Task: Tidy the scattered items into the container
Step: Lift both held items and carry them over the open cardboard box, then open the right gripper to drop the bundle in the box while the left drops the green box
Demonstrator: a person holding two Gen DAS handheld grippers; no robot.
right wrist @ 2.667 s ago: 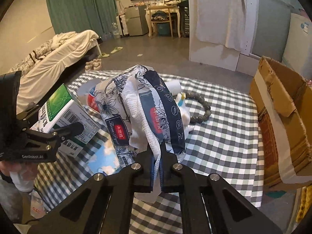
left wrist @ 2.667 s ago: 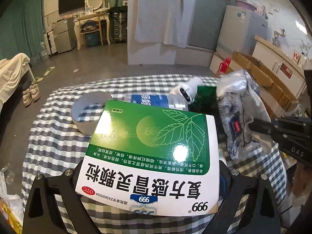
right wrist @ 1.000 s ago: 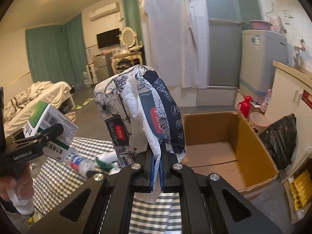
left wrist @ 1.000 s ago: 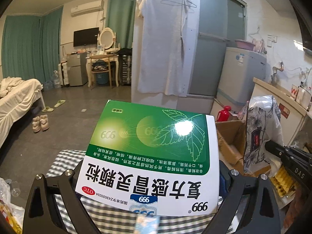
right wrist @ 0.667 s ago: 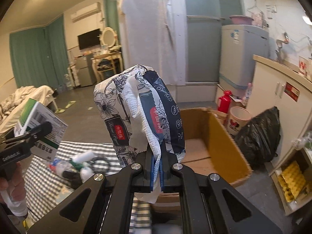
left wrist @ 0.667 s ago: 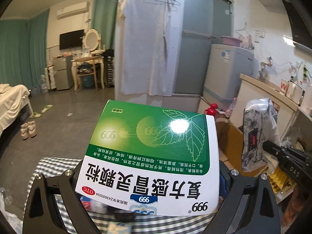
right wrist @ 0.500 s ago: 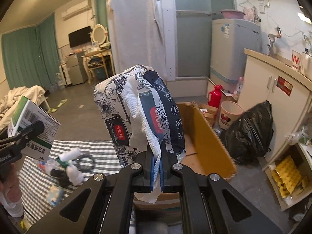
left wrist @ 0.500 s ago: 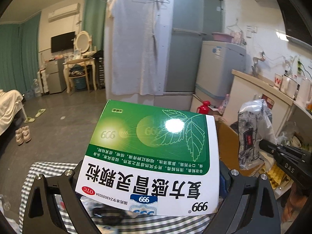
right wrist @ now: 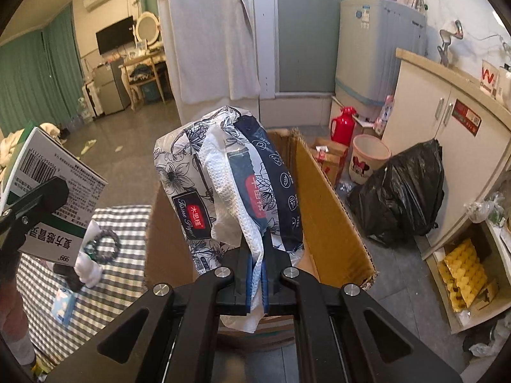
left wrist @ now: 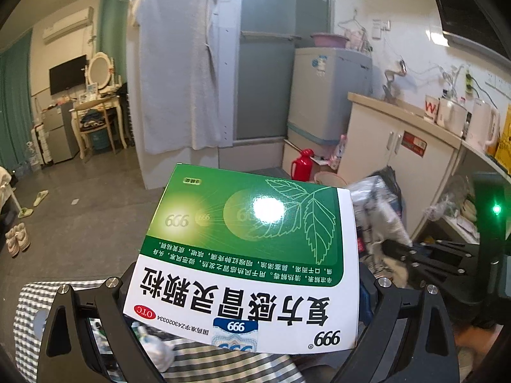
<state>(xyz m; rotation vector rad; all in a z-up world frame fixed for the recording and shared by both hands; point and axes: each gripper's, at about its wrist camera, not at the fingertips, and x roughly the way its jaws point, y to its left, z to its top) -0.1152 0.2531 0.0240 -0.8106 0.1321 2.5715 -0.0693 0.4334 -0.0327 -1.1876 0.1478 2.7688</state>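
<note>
Left wrist view, step: I judge I'm carrying the medicine box point(left wrist: 242, 255) towards the container; I'd keep it level and only let go once it is plainly over the opening, which this view hides behind the box.
Left wrist view, left tool point(left wrist: 246, 290): closed on the medicine box, one finger at each side edge, the box lying flat and filling the middle of the frame (its print reads upside down from here).
Left wrist view, surroundings: a strip of checked tabletop point(left wrist: 28, 312) shows below left; the right tool point(left wrist: 399, 252) sits off to the right with its tissue pack point(left wrist: 380, 210).
Right wrist view, step: I'd bring the tissue pack point(right wrist: 230, 188) further over the cardboard box point(right wrist: 329, 217) and lower it before releasing, so the soft pack drops inside and doesn't catch on the near wall.
Right wrist view, right tool point(right wrist: 255, 274): fingers squeezed nearly together, pinching the pack's lower end; the pack stands upright above them, loose tissue hanging down between.
Right wrist view, container: the cardboard box stands open just beyond the tabletop point(right wrist: 127, 242) edge, directly behind the pack.
Right wrist view, leftovers: a bead bracelet point(right wrist: 105, 244) and a few small items lie on the tabletop (I can't identify them all).
</note>
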